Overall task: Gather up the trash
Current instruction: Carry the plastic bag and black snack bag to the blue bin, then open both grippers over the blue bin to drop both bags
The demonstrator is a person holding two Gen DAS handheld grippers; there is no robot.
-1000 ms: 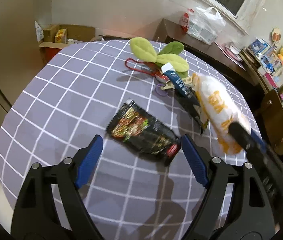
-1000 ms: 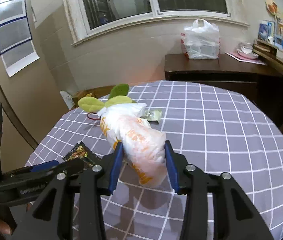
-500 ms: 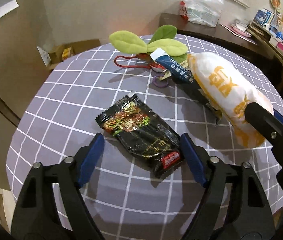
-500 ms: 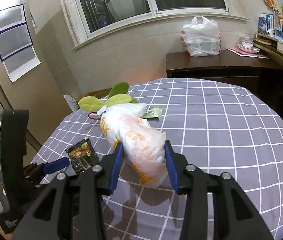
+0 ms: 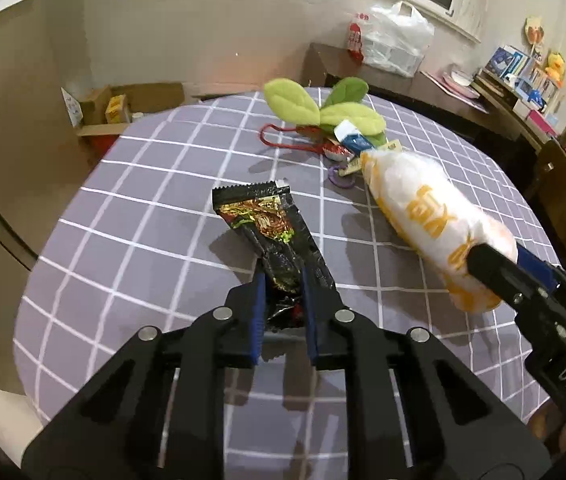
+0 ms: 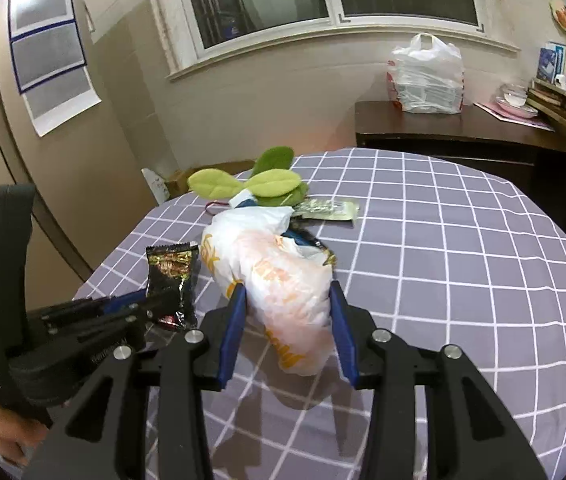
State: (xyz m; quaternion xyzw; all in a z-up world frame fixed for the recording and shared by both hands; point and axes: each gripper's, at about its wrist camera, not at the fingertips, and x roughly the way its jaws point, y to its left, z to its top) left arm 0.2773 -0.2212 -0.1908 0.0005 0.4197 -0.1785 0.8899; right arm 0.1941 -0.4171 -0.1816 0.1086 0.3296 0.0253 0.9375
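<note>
Checked table [image 5: 131, 216] — two grippers, two catches.

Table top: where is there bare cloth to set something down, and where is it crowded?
Bare cloth: the table right of the white bag held by the right hand-held gripper, and the near left edge left of the black wrapper in the left hand-held gripper. Crowded: around the green plush leaves.

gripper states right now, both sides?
Left gripper: shut on the black crinkled foil snack wrapper.
Right gripper: shut on the white plastic bag with orange print.
</note>
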